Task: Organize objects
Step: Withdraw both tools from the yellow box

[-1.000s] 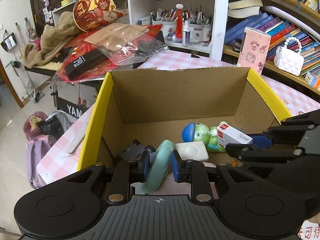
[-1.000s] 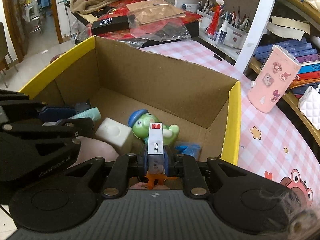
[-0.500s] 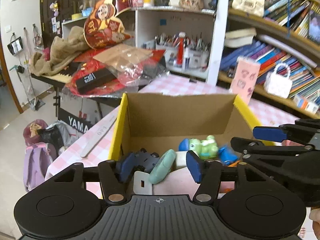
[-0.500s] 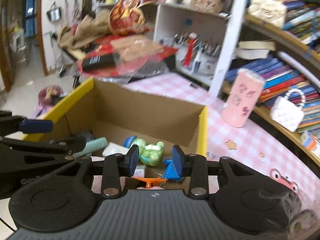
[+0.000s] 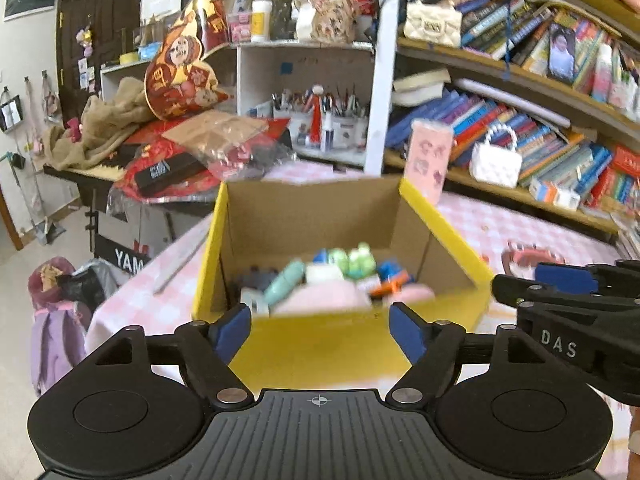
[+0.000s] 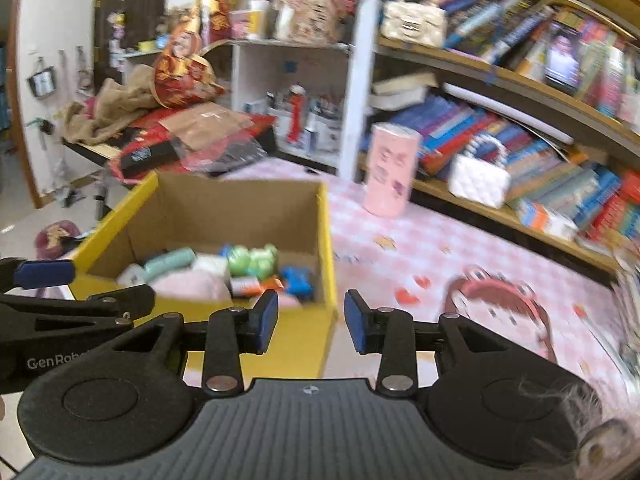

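Home study, probably: crowded bookshelves (image 5: 532,136), pen pots (image 5: 344,130), handbags (image 5: 495,159), pink gingham tablecloth (image 6: 432,248).

L wrist cam sits just before the box (image 5: 320,344), facing shelves (image 5: 520,80). R wrist cam, beside it to the right, faces likewise. Both share box (image 6: 316,240), shelves, pink table (image 6: 440,248).

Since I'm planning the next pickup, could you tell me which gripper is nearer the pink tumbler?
Right. The right gripper hovers past the cardboard box's right wall, toward the pink tumbler; the left gripper faces the box's front.
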Motion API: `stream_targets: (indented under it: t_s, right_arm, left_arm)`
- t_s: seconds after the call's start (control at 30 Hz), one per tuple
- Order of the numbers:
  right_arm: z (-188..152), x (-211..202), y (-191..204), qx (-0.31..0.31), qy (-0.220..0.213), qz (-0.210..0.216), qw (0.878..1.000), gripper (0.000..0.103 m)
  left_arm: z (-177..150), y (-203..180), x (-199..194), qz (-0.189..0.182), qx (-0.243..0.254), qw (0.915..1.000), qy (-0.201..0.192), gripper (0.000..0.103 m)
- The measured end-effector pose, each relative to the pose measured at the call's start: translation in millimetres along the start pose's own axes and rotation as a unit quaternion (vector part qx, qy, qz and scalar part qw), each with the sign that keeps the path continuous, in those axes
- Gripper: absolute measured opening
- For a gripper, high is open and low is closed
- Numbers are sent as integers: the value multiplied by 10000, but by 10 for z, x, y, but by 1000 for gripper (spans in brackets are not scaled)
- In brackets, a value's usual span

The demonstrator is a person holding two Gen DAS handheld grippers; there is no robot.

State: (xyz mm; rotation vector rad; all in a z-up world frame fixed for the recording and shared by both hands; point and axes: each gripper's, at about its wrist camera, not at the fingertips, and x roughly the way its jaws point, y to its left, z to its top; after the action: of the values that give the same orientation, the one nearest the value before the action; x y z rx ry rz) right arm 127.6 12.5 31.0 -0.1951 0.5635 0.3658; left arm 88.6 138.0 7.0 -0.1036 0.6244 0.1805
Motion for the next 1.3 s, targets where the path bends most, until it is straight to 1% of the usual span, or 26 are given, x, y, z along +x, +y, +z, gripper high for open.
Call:
stream_targets:
  t_s: [0.07,0.13,0.23,0.3,0.4,0.47,0.67,0.73,0.8,0.83,0.97,1.03,1.13,1.23,1.3]
  right_arm:
    - [-146,-94,2,150,96,-263,9995,37]
    - [-286,-179,-11,354,198,-532,9978,43]
    - [-510,-331,-48,785,353,-917,9921,45]
    - [-628,-416,-56,946,448,-1021,9893,45]
    - [-781,-553,-40,1021,498,-1127,9871,46]
    - [-863,-650,-52,1076,477,-1223,9855,48]
    - [-1083,-899,-177,1351,475,-1627,9762,55]
    - [-1140,-956,-233,1473,500,-1778,9717,61]
    - [-1194,-1008,-298,1603,538,-1905,9670,63]
    - [-1211,-1033,-326,1666,549,-1970,9646,67]
    - [-1271,-1133,-410,1779,528,-2227,9571,74]
    - [-1305,-1158,-460,1846,557,-2340,9529,80]
    - [-1363,-1198,-534,1958,591,-2478,9470,86]
    - [-1396,-1221,-590,2047,620,-2614,9412,96]
    - [-1413,-1228,-624,2093,630,-2675,9384,98]
  left_arm:
    - [-114,-3,-44,-36,-21,9999,103,79]
    - [-200,-22,-89,-79,-3,9998,189,79]
    - [-304,-72,-174,-102,76,9996,243,80]
    - [-369,-115,-247,-111,154,9995,236,83]
    - [-487,-179,-371,-120,270,9994,183,86]
    - [-555,-239,-426,-151,375,9990,215,90]
    - [-682,-489,-541,-292,829,9958,240,94]
    - [-703,-588,-569,-340,1005,9941,211,96]
    - [-709,-675,-589,-374,1165,9923,188,97]
    - [-713,-718,-600,-385,1229,9915,174,98]
    - [-745,-875,-617,-475,1442,9883,172,98]
    - [-757,-929,-612,-493,1517,9870,195,98]
    - [-778,-985,-609,-511,1580,9859,224,98]
    - [-808,-1023,-617,-551,1598,9852,283,99]
    - [-805,-1035,-600,-563,1588,9851,333,100]
